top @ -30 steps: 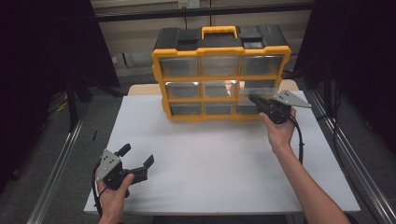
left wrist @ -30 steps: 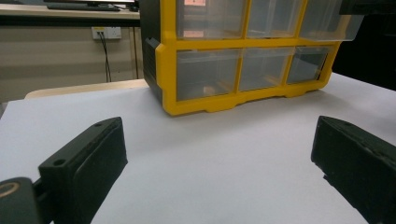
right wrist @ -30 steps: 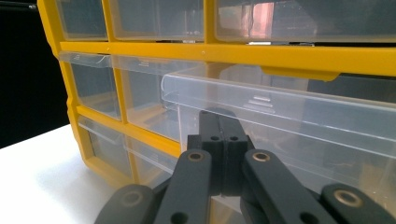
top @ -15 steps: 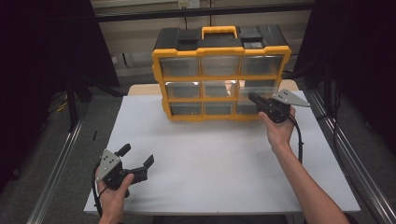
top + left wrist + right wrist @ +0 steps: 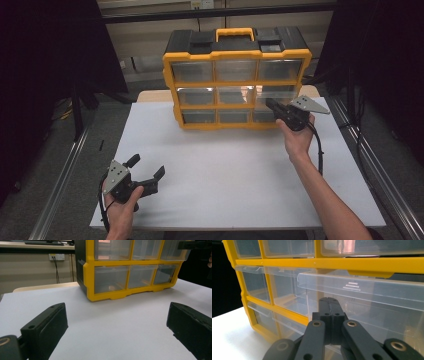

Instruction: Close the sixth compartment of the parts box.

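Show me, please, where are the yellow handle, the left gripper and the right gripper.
yellow handle (image 5: 234,34): high view, middle of its top bar.
left gripper (image 5: 146,169): high view, midway between its open fingertips.
right gripper (image 5: 270,104): high view, tip of its closed jaws.

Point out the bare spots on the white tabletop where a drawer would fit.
Free: the broad middle of the white tabletop, between yellow drawer cabinet and near edge. Crowded: right gripper at the cabinet front; left gripper at the near-left corner.

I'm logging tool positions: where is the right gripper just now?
In the high view the right gripper is at the table's far right, jaws closed, at the right-hand drawer in the middle row of the yellow drawer cabinet, which stands slightly pulled out.
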`<state>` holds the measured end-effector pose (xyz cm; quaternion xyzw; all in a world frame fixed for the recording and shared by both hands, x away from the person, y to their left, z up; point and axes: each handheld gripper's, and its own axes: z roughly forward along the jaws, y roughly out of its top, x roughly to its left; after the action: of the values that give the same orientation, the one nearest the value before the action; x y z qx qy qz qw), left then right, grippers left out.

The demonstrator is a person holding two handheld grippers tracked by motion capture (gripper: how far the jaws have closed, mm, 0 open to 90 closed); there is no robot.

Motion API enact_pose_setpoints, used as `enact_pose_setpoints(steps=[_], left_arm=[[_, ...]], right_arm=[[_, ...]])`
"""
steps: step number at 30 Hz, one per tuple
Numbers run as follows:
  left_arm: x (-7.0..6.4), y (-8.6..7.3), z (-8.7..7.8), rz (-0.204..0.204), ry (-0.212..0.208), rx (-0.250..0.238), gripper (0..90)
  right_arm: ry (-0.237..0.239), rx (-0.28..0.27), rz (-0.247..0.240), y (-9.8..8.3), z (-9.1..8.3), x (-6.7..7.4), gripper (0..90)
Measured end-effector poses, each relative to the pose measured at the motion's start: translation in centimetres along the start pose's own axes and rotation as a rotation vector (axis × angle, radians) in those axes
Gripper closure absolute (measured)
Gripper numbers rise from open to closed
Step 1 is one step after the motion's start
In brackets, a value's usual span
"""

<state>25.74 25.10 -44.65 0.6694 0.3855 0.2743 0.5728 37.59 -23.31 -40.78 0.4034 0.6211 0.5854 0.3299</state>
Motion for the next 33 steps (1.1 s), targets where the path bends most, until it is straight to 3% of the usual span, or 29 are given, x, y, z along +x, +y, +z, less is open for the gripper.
enact_pose_setpoints(steps=[33], left_arm=[[0.04, -0.03, 0.00, 0.014, 0.005, 0.016, 3.5]], right_arm=[[-0.026, 0.001, 0.009, 0.08, 1.02, -0.49, 90.0]])
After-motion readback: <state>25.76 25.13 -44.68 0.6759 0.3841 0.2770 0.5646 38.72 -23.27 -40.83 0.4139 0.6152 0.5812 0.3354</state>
